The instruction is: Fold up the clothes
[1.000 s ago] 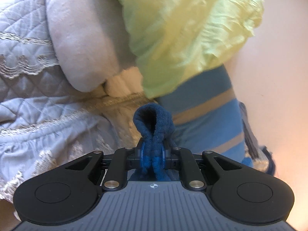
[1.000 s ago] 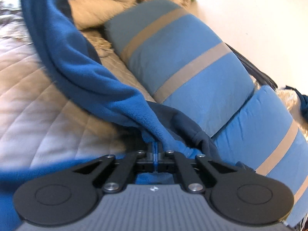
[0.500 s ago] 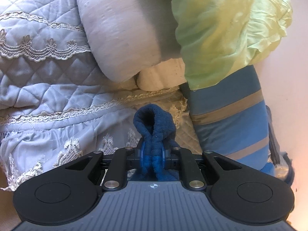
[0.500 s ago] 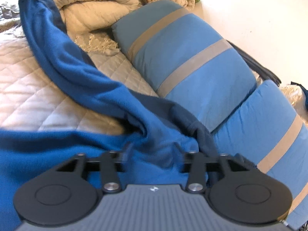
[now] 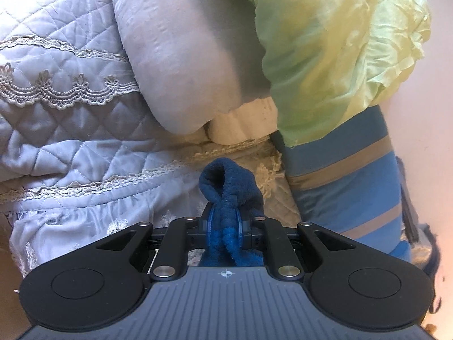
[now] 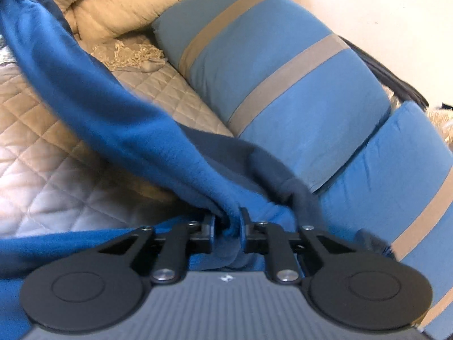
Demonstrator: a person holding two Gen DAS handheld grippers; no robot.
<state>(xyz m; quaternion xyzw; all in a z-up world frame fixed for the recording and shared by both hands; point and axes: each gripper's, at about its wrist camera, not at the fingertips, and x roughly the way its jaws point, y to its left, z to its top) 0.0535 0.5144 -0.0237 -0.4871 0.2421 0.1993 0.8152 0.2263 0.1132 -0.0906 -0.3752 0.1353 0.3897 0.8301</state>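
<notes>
A blue fleece garment (image 6: 93, 96) stretches from the upper left of the right wrist view down to my right gripper (image 6: 228, 222), whose jaws are closed on a bunched fold of it. In the left wrist view my left gripper (image 5: 225, 222) is shut on another bunched, darker blue end of the same fleece (image 5: 226, 178), which loops up above the fingers. The garment hangs over a quilted bedspread (image 6: 56, 158).
Two blue pillows with tan stripes (image 6: 283, 79) lie to the right along a pale wall. A grey bolster (image 5: 181, 56), a light green cloth (image 5: 339, 51), a lace-trimmed quilt (image 5: 56, 90) and a beige rolled blanket (image 6: 119, 8) sit at the bed's head.
My right gripper opened about half a second ago and has closed again on the fleece. My left gripper has moved, still holding its end; the bolster and green cloth shifted right in view.
</notes>
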